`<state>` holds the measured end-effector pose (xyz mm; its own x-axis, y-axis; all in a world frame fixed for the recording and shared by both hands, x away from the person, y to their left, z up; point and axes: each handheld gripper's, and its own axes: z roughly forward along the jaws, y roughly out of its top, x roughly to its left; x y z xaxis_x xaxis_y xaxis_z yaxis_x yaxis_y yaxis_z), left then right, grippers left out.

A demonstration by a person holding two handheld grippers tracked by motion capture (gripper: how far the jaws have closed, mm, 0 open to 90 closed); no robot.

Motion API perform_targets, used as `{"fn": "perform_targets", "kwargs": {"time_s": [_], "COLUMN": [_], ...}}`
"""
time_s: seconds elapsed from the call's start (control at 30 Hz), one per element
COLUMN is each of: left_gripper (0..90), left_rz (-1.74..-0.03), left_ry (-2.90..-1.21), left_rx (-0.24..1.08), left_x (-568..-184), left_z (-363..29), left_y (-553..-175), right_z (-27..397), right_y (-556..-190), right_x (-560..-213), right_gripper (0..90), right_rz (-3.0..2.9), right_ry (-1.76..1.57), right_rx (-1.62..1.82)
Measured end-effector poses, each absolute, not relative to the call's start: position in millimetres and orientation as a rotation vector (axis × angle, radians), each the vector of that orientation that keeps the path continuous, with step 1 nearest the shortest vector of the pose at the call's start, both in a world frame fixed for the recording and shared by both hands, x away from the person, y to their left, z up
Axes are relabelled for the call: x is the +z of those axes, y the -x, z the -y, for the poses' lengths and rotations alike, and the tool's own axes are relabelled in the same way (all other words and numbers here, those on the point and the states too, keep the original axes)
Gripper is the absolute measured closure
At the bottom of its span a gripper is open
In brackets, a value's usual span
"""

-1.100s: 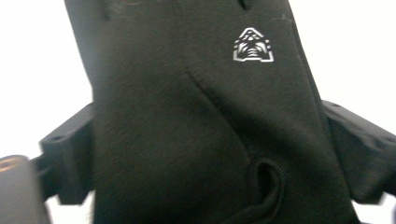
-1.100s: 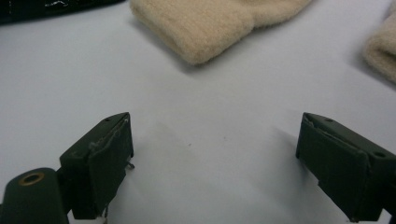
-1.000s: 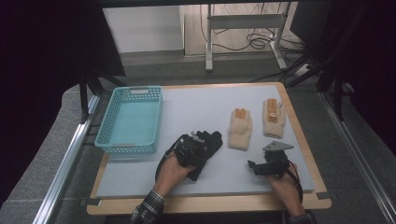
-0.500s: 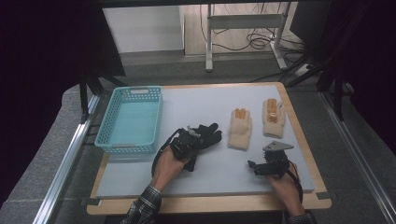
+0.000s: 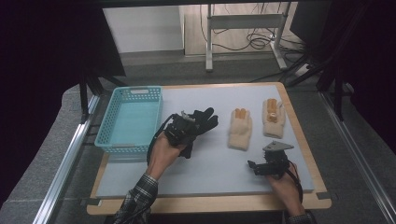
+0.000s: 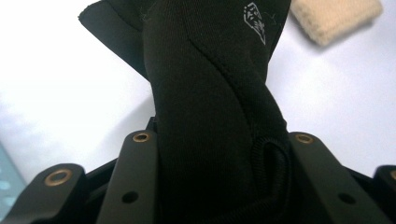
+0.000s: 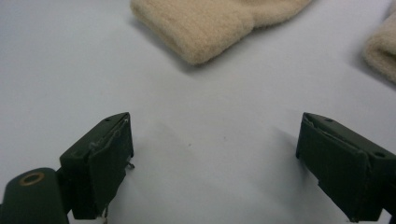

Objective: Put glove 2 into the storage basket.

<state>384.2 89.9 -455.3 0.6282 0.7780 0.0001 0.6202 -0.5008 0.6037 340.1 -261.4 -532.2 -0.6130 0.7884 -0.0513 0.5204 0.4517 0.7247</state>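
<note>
My left gripper [image 5: 185, 129] is shut on a black glove [image 5: 204, 121] and holds it a little above the pale blue mat, just right of the basket. In the left gripper view the black glove [image 6: 210, 107] is pinched between the two jaws of the left gripper [image 6: 219, 140] and stretches away from them. Two beige gloves lie flat farther right, one [image 5: 240, 128] at mid-table and the other [image 5: 273, 116] beside it. My right gripper [image 5: 261, 167] rests open near the front right, its jaws wide apart [image 7: 215, 149] over bare mat, short of the nearer beige glove [image 7: 210, 23].
A light blue mesh basket [image 5: 125, 147] stands at the left of the mat [image 5: 219, 172], with nothing seen inside. The wooden table edge [image 5: 210, 203] runs along the front. A metal rail borders each side. A white stand and cables sit on the floor beyond.
The left gripper's jaws have closed on the black glove and the hand has risen, lifting the glove off the mat. The right hand and the beige gloves have not moved.
</note>
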Motion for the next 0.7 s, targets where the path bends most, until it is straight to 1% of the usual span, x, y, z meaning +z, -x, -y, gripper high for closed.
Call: {"fn": "perform_targets", "kwargs": {"time_s": [0.3, 0.33, 0.7], "left_gripper": [61.7, 61.7, 61.6], "left_rz": [-1.118, -1.138, -1.241], "left_ry": [-2.262, -2.254, -2.196], "left_rx": [0.386, 0.411, 0.449], "left_x": [-432.1, -426.6, -408.8], "left_z": [-105.5, -111.5, -148.5], "left_y": [-397.0, -400.1, -413.5], "right_z": [261.5, 261.4, 261.4], "right_y": [-340.1, -340.0, -340.0], "right_x": [-532.1, -532.2, -532.2], "right_gripper": [10.6, 10.6, 10.6], "right_rz": [-2.326, -2.326, -2.325], "right_ry": [-1.105, -1.103, -1.103], "right_rx": [0.966, 0.964, 0.964]}}
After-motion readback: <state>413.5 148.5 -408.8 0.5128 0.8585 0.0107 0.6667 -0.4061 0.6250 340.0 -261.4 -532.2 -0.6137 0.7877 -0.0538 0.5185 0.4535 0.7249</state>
